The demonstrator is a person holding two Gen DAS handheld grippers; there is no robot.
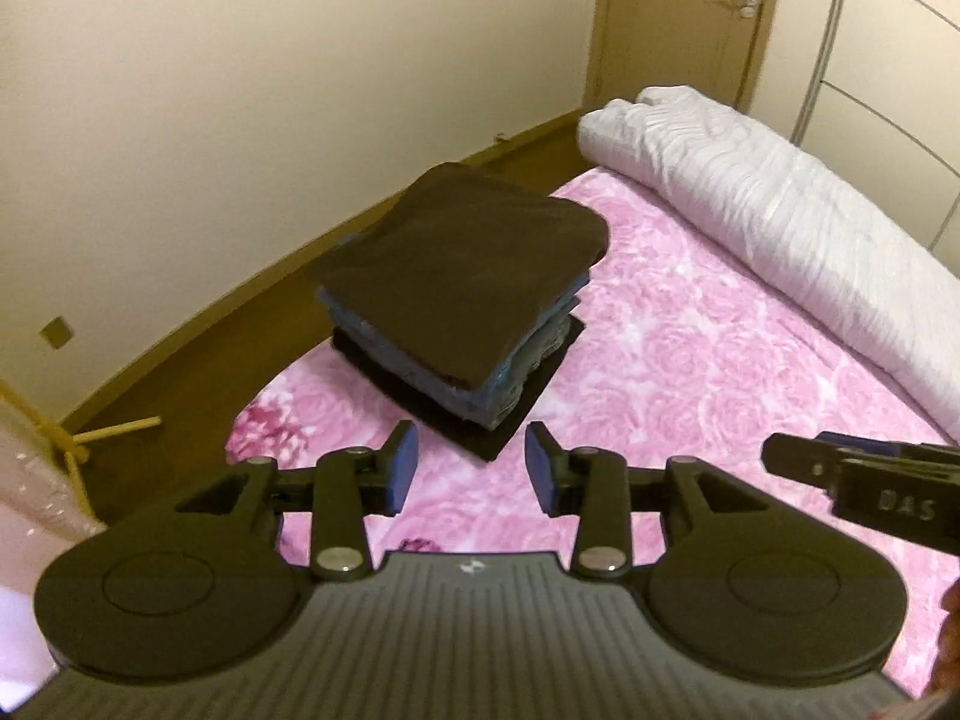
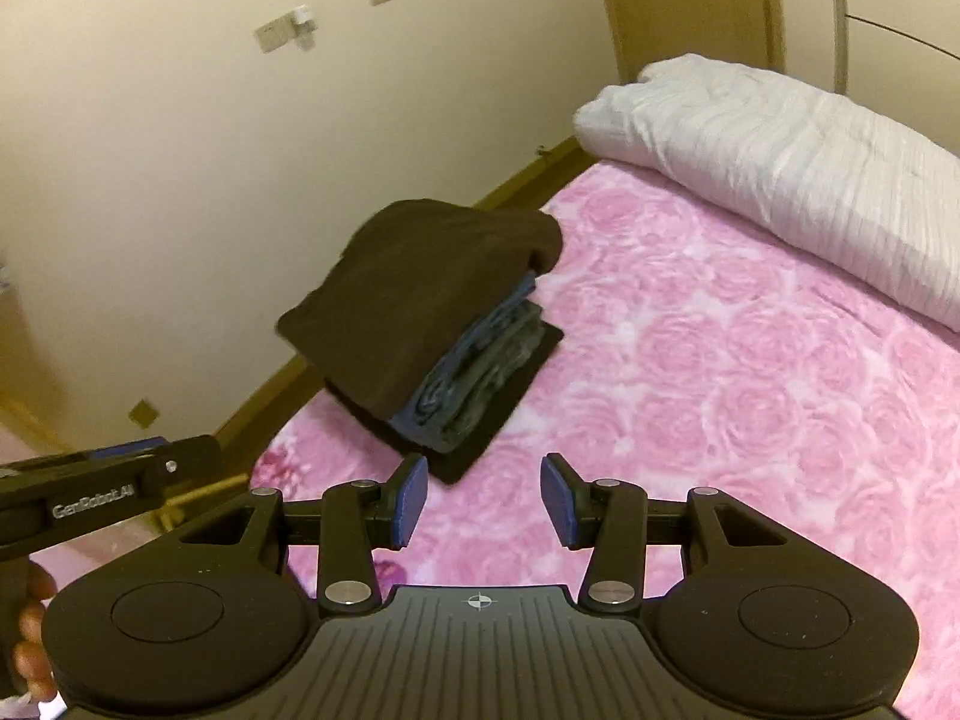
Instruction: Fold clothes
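Left wrist view: the left gripper (image 1: 471,468) hangs above the pink flowered bedspread (image 1: 690,372), jaws parted with nothing between them. Just beyond it sits a stack of folded clothes (image 1: 462,294), a dark brown piece on top, near the bed's edge. A rolled white quilt (image 1: 780,222) lies further right.

Right wrist view: the right gripper (image 2: 483,495) also stands parted and empty, the stack (image 2: 432,312) ahead and slightly left of its fingers.

The white duvet (image 1: 780,228) runs off the right edge in both views. The stack's (image 1: 462,288) lower garments show only their folded edges; its far side is hidden.
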